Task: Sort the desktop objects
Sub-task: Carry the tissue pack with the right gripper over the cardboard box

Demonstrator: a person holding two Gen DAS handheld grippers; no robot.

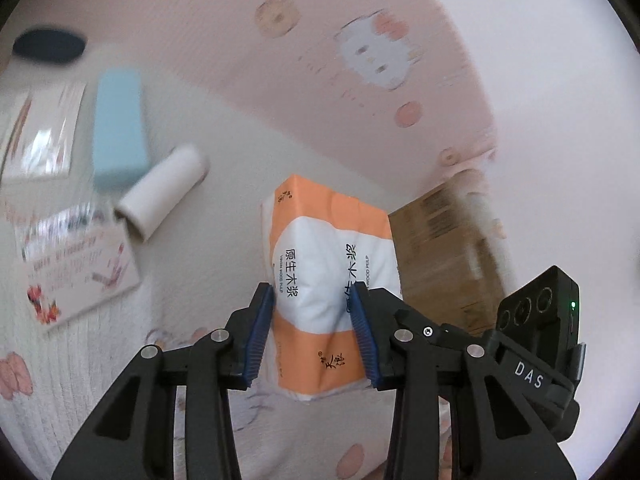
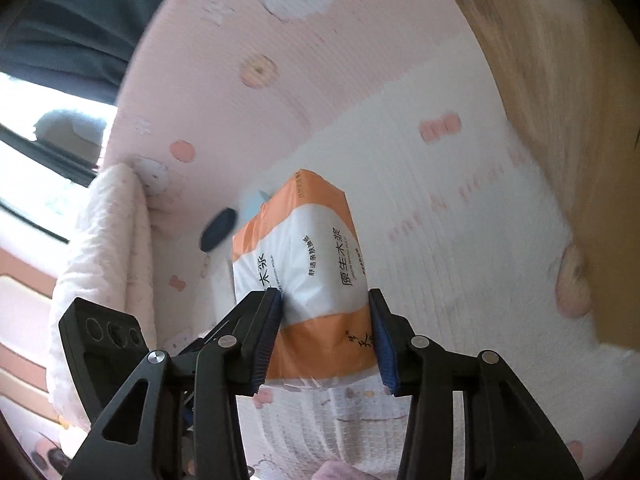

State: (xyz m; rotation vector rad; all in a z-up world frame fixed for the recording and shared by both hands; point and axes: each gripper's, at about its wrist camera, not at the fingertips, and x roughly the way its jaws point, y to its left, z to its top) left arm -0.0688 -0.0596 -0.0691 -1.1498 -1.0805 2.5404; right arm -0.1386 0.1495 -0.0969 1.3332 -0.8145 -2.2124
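An orange and white tissue pack (image 1: 324, 276) sits between the blue pads of my left gripper (image 1: 314, 300), which is shut on its near end. My right gripper (image 2: 326, 306) is likewise shut on an orange and white tissue pack (image 2: 304, 264) and holds it up off the bed. A white cardboard roll (image 1: 164, 192), a light blue box (image 1: 118, 128), a dark oval object (image 1: 50, 45) and printed flat packets (image 1: 76, 268) lie on the pink and white bedding to the left in the left wrist view.
A brown cardboard box (image 1: 444, 256) stands just right of the tissue pack in the left wrist view. The other gripper's camera body (image 1: 540, 312) shows at the right. In the right wrist view a folded white blanket (image 2: 108, 264) lies left and a wooden surface (image 2: 560, 80) lies right.
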